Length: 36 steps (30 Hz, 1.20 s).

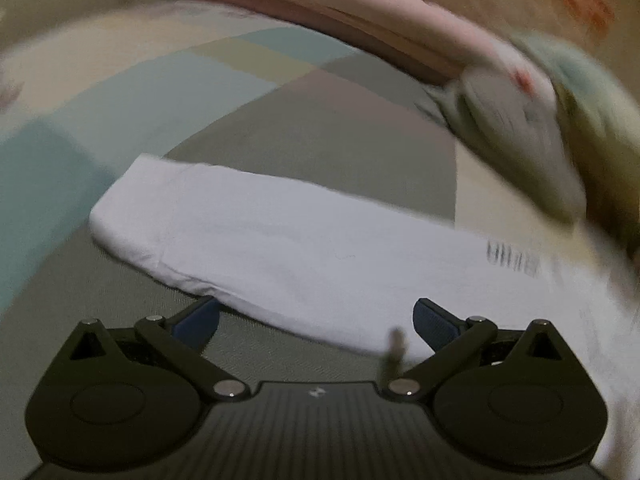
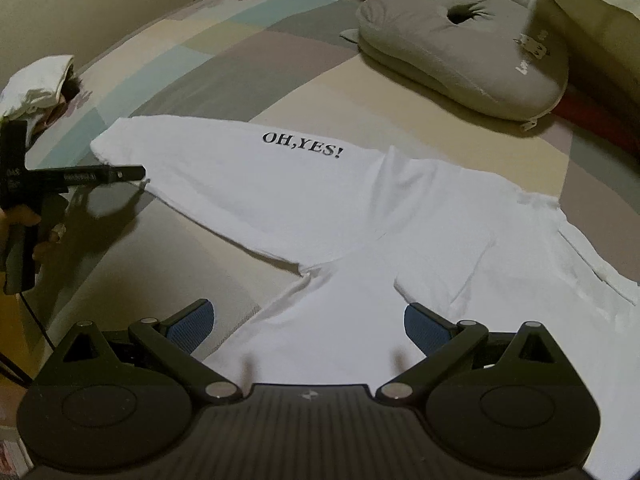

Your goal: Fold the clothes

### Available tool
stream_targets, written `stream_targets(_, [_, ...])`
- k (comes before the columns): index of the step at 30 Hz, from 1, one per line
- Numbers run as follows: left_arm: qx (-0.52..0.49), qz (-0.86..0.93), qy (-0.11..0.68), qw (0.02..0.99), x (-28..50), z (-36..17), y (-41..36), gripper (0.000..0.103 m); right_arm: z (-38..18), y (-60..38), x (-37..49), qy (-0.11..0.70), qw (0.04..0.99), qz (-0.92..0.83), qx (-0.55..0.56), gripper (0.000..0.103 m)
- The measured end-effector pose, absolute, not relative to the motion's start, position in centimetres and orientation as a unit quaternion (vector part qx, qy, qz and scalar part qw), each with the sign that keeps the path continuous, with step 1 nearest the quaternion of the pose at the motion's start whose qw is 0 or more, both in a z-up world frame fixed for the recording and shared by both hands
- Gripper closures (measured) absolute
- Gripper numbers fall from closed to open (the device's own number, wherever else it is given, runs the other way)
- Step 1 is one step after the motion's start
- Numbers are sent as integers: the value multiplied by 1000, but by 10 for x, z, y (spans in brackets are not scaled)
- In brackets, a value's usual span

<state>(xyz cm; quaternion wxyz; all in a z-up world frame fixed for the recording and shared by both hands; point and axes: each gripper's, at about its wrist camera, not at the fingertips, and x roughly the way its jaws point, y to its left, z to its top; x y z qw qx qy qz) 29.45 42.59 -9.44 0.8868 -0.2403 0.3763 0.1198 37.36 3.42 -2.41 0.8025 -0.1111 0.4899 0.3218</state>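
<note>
A white T-shirt (image 2: pixel 320 208) printed "OH,YES!" lies on the patchwork bed sheet (image 2: pixel 224 60), with one part folded over toward the left. My right gripper (image 2: pixel 308 312) is open low over the shirt's near part, nothing between its fingers. In the right wrist view, a hand holds my left gripper (image 2: pixel 138 173) at the folded part's left end, its tip at the cloth edge. The left wrist view is blurred: the white shirt (image 1: pixel 300 248) stretches across just ahead of my open left gripper (image 1: pixel 316 312), its near edge lying between the fingers.
A grey pillow with a hole (image 2: pixel 460 40) lies behind the shirt to the right, a pale green pillow (image 2: pixel 592 12) beyond it. Pink bedding (image 1: pixel 320 4) runs along the back. A crumpled white cloth (image 2: pixel 40 80) sits at the bed's left edge.
</note>
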Motion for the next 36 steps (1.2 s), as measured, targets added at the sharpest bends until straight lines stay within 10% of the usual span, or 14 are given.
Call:
stream_targets(6, [-408,124,359,830,285,-97,449,1,-16,34,376,489,809,314,-85,0])
stream_targets(36, [-304,168,255,902,310,-111,439,1,-22,35,379,485,807,325,-88,0])
